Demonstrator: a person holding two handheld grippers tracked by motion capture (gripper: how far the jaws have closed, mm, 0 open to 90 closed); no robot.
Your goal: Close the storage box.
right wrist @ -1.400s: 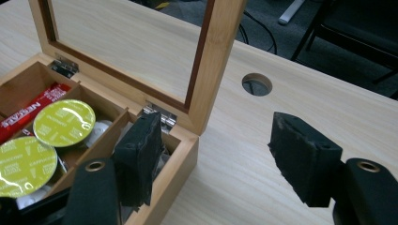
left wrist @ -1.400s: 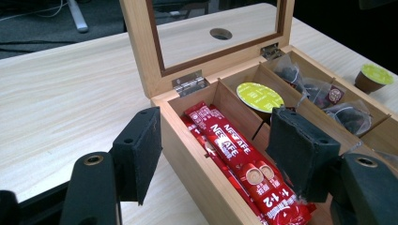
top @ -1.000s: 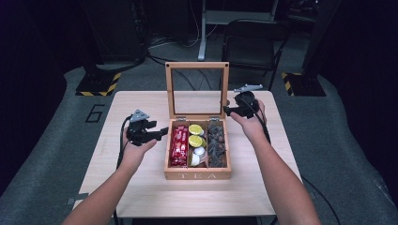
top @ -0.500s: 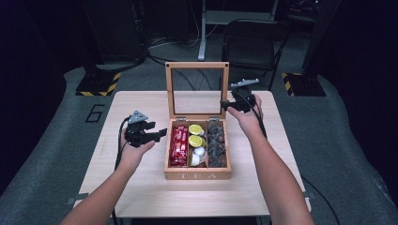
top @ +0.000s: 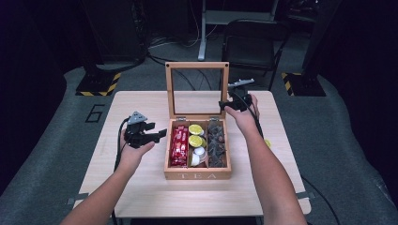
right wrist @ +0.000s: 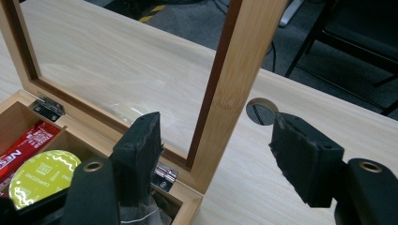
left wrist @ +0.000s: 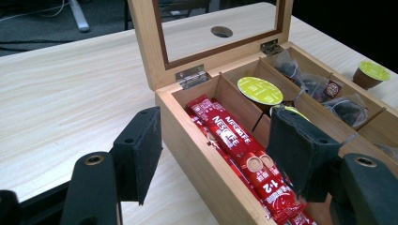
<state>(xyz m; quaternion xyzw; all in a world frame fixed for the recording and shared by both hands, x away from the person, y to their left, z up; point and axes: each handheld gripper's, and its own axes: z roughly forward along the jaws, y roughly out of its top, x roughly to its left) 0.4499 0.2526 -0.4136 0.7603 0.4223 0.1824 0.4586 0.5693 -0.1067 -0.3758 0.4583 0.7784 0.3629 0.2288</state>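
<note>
A wooden tea box [top: 197, 176] stands mid-table with its glass lid [top: 197, 65] upright. Inside lie red coffee sachets [top: 179, 143], green-topped capsules [top: 195, 130] and dark tea bags [top: 217, 140]. My left gripper [top: 158, 135] is open just left of the box; in the left gripper view [left wrist: 216, 154] its jaws straddle the box's left wall [left wrist: 197, 140], above the sachets [left wrist: 234, 140]. My right gripper [top: 224, 105] is open at the lid's right edge. In the right gripper view [right wrist: 216, 154] the lid's wooden frame [right wrist: 234, 70] stands between the jaws.
A loose green-topped capsule [top: 267, 143] sits on the table right of the box, also in the left gripper view [left wrist: 371, 74]. A round cable hole [right wrist: 261, 111] pierces the tabletop behind the lid. A black chair [top: 253, 42] stands beyond the far edge.
My right gripper has moved away from the box's right side, up and back to the lid's right edge. The left gripper has stayed put.
</note>
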